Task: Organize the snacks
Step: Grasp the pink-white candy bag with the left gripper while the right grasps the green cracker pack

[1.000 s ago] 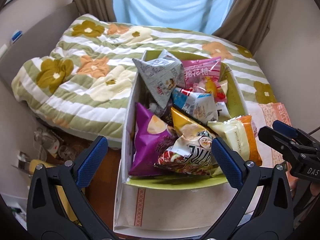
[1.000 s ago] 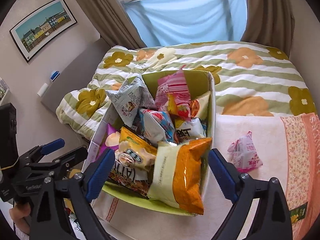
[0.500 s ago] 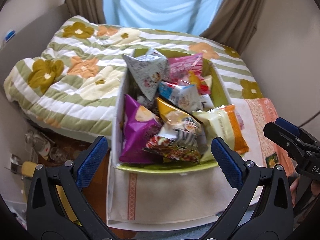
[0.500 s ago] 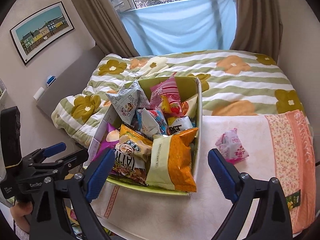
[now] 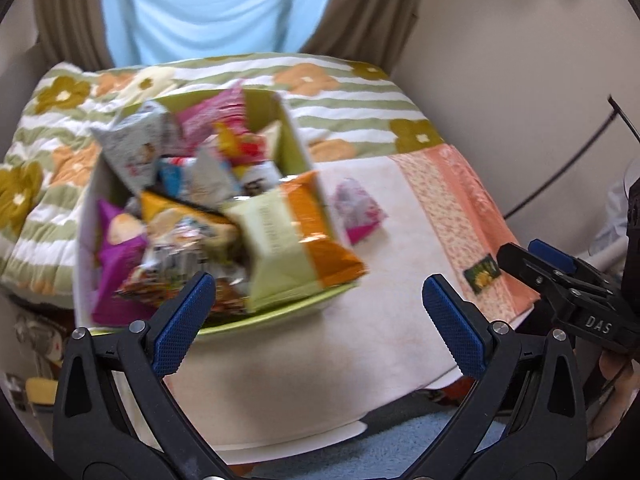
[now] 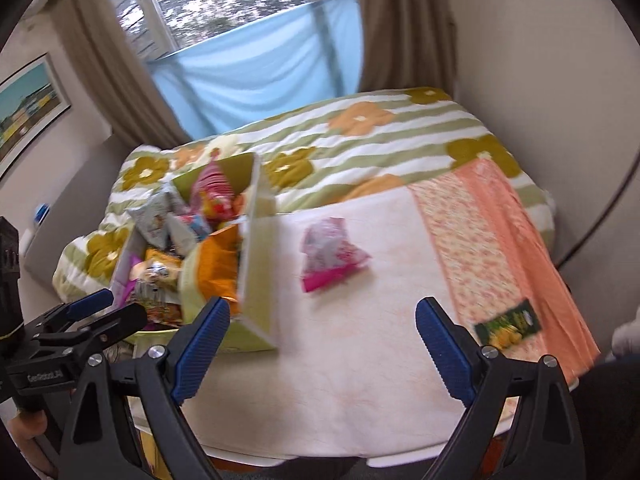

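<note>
green box brimming, one pink packet loose

one green box (image 5: 298,148) sits at the left of the cream cloth (image 6: 360,360), heaped with roughly ten snack bags; blur hides the exact count. one orange bag (image 5: 320,236) hangs over its near right edge. one pink packet (image 6: 330,254) lies alone on the cloth, right of the box. two grippers: left gripper (image 5: 318,316) and right gripper (image 6: 322,344) both gape wide, holding nothing. since a second ago both views have swung right, off the box toward the packet.

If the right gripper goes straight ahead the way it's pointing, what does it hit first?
Probably the pink snack packet, lying alone on the pale cloth ahead of the open right gripper. Depth is uncertain; angled lower, it meets cloth first.
</note>
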Tool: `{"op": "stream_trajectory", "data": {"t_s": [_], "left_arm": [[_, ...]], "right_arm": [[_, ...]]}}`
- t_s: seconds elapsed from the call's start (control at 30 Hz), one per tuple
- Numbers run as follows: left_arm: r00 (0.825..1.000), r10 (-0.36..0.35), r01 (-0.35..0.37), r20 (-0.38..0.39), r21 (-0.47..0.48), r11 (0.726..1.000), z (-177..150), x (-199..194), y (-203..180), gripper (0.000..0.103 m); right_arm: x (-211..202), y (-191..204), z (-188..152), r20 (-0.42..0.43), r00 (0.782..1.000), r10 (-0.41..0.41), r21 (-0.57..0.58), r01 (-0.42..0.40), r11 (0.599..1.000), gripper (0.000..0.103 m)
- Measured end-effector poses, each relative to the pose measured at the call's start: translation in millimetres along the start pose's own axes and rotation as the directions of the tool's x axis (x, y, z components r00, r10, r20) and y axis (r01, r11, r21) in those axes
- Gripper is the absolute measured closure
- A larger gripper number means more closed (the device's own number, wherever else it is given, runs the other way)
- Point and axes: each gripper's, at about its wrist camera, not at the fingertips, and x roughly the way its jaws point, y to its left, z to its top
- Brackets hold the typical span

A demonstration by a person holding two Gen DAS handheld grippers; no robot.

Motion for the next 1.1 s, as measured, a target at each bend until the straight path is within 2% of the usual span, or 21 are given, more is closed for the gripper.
{"op": "stream_trajectory", "data": {"t_s": [0.17,0.33,0.5,0.63,0.77,0.9,1.03,1.1], "left_arm": [[0.999,-0.021,0.023,-0.041,0.041,0.999,15.2,30.7,-52.2,0.001],[0.996,0.004,-0.002,-0.088,0.02,1.0,35.6,74.7,-88.0,0.001],[0.99,0.082,-0.084,-0.117,-0.012,0.996,62.9,123.5,-111.1,0.001],[0.98,0.139,-0.147,-0.14,-0.048,0.988,76.7,163.5,-114.5,0.0],[0.96,0.224,-0.236,-0.167,-0.055,0.97,81.8,202.3,-112.2,0.0],[0.93,0.31,-0.317,-0.198,-0.002,0.949,80.6,239.3,-111.5,0.0],[0.902,0.373,-0.363,-0.218,0.089,0.928,79.2,270.7,-110.1,0.0],[0.896,0.376,-0.362,-0.238,0.103,0.927,77.3,283.4,-105.3,0.0]], "right_arm": [[-2.8,-49.6,-2.3,-0.036,0.997,-0.066,0.065,0.068,0.996,0.01],[-0.7,-98.5,-3.8,-0.096,0.991,-0.096,0.105,0.106,0.989,0.01],[6.1,-138.0,-3.1,-0.149,0.984,-0.097,0.118,0.115,0.986,0.01],[15.0,-160.8,-6.3,-0.164,0.98,-0.111,0.141,0.135,0.981,0.01],[32.4,-183.0,-17.9,-0.184,0.976,-0.115,0.217,0.154,0.964,0.01],[56.2,-188.9,-32.8,-0.237,0.967,-0.092,0.269,0.156,0.95,0.01],[80.0,-190.7,-44.9,-0.275,0.956,-0.105,0.316,0.193,0.929,0.01],[87.4,-191.3,-47.6,-0.287,0.951,-0.118,0.341,0.216,0.915,0.01]]}}
